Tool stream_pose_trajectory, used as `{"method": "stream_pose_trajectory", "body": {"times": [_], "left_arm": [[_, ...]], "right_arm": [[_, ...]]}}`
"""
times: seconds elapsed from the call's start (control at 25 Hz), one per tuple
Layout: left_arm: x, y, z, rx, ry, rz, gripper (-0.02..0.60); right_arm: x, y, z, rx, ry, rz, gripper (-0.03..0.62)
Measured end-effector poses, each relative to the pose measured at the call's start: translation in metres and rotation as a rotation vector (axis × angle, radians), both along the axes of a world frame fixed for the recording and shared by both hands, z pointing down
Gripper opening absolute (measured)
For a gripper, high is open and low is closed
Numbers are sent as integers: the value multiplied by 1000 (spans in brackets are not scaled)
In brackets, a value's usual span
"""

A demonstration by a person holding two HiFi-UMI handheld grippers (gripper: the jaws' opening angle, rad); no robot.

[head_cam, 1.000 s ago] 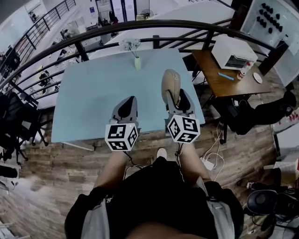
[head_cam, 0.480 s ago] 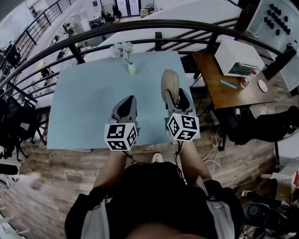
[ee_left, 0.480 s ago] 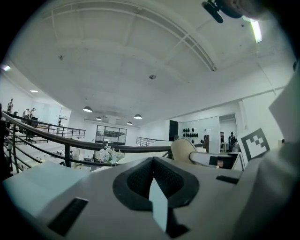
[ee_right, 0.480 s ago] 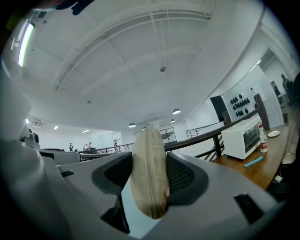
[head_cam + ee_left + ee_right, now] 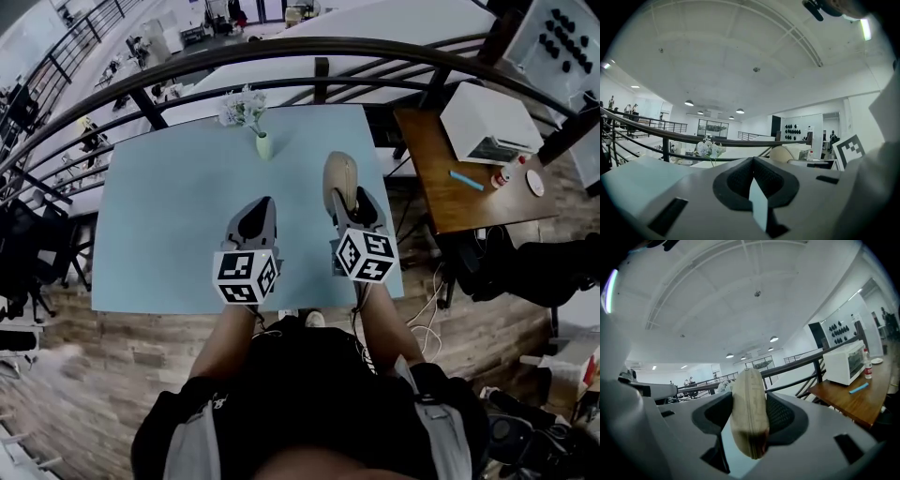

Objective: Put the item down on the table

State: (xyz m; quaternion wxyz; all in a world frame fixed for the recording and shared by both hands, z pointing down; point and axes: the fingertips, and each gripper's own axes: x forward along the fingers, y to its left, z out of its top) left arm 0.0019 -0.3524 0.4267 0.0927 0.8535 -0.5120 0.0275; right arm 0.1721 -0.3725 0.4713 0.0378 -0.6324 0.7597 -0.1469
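A beige zippered pouch (image 5: 341, 178) (image 5: 749, 411) stands on edge between the jaws of my right gripper (image 5: 349, 201) (image 5: 750, 420), which is shut on it and holds it above the right part of the light blue table (image 5: 169, 206). My left gripper (image 5: 251, 217) (image 5: 753, 187) hovers beside it over the table's front middle. Its jaws are pressed together with nothing between them.
A small vase of white flowers (image 5: 261, 141) (image 5: 708, 150) stands near the table's far edge. A dark curved railing (image 5: 281, 52) runs behind the table. At the right, a brown side table (image 5: 459, 178) carries a white oven (image 5: 487, 122) (image 5: 846, 364), a blue pen and a bottle.
The head view has shifted a little, so the table and vase sit slightly lower and more to the left. Both grippers keep their pose, and the pouch stays clamped in the right one.
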Motion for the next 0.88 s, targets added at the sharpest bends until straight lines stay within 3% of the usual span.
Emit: {"method": "stream_pose_trajectory", "body": {"times": [0.24, 0.52, 0.88], "left_arm": [[2, -33, 21, -42, -7, 6, 14], [-6, -59, 42, -94, -16, -12, 14], [-22, -78, 72, -162, -34, -37, 14]], "right_arm": [[5, -40, 44, -110, -108, -8, 233], [10, -77, 107, -281, -378, 7, 232], [13, -98, 210, -502, -647, 86, 229]]}}
